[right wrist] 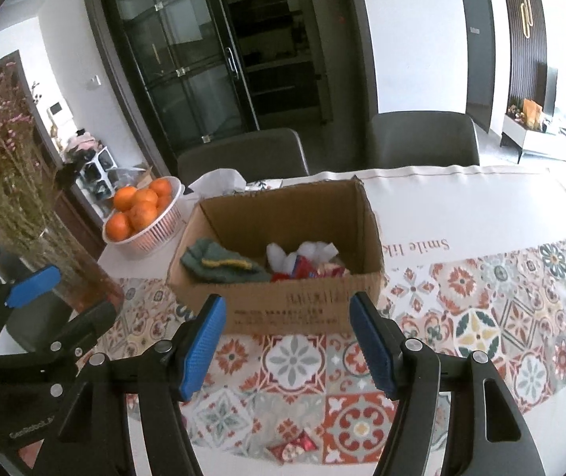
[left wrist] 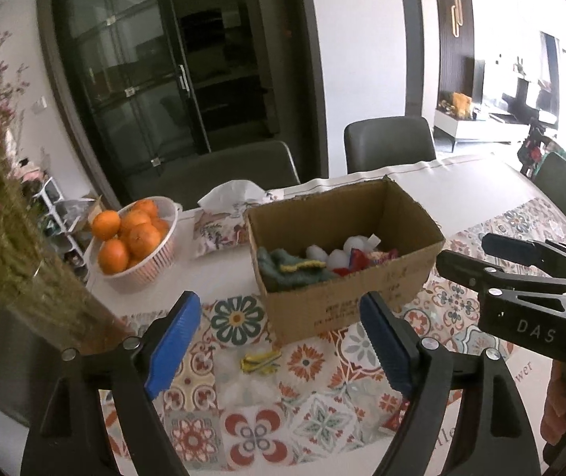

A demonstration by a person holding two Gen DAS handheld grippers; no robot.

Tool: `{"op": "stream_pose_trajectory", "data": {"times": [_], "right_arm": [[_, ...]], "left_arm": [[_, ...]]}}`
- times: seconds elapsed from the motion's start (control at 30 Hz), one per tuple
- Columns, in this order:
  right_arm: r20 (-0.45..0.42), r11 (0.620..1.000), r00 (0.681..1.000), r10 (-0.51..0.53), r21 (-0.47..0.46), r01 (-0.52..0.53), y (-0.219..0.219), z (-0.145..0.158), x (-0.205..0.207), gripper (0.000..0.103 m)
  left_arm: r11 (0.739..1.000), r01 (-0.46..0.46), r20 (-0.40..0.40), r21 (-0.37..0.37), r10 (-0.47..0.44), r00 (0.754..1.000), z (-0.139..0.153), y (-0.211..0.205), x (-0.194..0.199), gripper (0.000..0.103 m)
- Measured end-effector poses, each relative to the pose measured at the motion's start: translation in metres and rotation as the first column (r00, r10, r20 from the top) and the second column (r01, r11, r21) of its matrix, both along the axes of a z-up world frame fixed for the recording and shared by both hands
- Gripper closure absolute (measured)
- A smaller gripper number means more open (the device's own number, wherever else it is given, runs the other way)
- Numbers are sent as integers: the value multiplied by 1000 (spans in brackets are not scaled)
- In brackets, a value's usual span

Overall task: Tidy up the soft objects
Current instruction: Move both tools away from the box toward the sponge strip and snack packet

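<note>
An open cardboard box (left wrist: 362, 301) (right wrist: 306, 309) stands on the patterned tablecloth. It holds a green knitted piece (left wrist: 287, 269) (right wrist: 223, 263), white cotton balls (left wrist: 334, 256) (right wrist: 303, 256) and red packets (left wrist: 356, 263) (right wrist: 303, 269). A small yellow-green soft item (left wrist: 261, 361) lies on the cloth in front of the box, between my left gripper's fingers. A red packet (right wrist: 295, 448) lies near the cloth's front edge, below my right gripper. My left gripper (left wrist: 279, 345) is open and empty. My right gripper (right wrist: 289, 345) is open and empty, close to the box front.
A white basket of oranges (left wrist: 134, 238) (right wrist: 144, 214) and a tissue pack (left wrist: 223, 218) stand left of and behind the box. A vase of dried flowers (left wrist: 13, 218) (right wrist: 25, 198) is at the far left. Chairs (left wrist: 388, 144) line the far table edge.
</note>
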State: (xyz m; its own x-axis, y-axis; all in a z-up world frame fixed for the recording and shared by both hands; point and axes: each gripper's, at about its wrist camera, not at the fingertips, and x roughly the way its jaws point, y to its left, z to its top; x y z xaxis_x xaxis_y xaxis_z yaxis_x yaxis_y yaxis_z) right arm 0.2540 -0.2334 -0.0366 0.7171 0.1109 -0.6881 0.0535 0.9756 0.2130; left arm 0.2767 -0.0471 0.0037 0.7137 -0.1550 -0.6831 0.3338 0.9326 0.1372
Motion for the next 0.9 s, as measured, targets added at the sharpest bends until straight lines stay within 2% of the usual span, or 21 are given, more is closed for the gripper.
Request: {"op": "stream_pose_trajectory", "data": {"times": [0.13, 0.3, 0.5, 0.7, 0.8, 0.9], "right_arm": [[3, 1000, 1000, -25, 0, 25, 1, -3, -19, 37], [-2, 995, 996, -88, 46, 88, 1, -10, -44, 37], [12, 983, 984, -176, 61, 175, 12, -15, -70, 32], [40, 944, 944, -327, 65, 324, 29, -16, -96, 32], [54, 907, 908, -416, 91, 411, 43, -21, -108, 26], [63, 874, 873, -483, 94, 477, 55, -27, -116, 25]], "left_arm": [[1000, -25, 2, 9, 25, 1000, -3, 3, -18, 20], [1000, -23, 9, 8, 23, 1000, -7, 12, -38, 20], [998, 51, 26, 30, -52, 998, -11, 23, -56, 20], [989, 144, 54, 37, -146, 988, -14, 42, -62, 20], [980, 194, 69, 45, -197, 978, -16, 51, -59, 20], [969, 241, 91, 51, -245, 965, -21, 60, -53, 20]]}}
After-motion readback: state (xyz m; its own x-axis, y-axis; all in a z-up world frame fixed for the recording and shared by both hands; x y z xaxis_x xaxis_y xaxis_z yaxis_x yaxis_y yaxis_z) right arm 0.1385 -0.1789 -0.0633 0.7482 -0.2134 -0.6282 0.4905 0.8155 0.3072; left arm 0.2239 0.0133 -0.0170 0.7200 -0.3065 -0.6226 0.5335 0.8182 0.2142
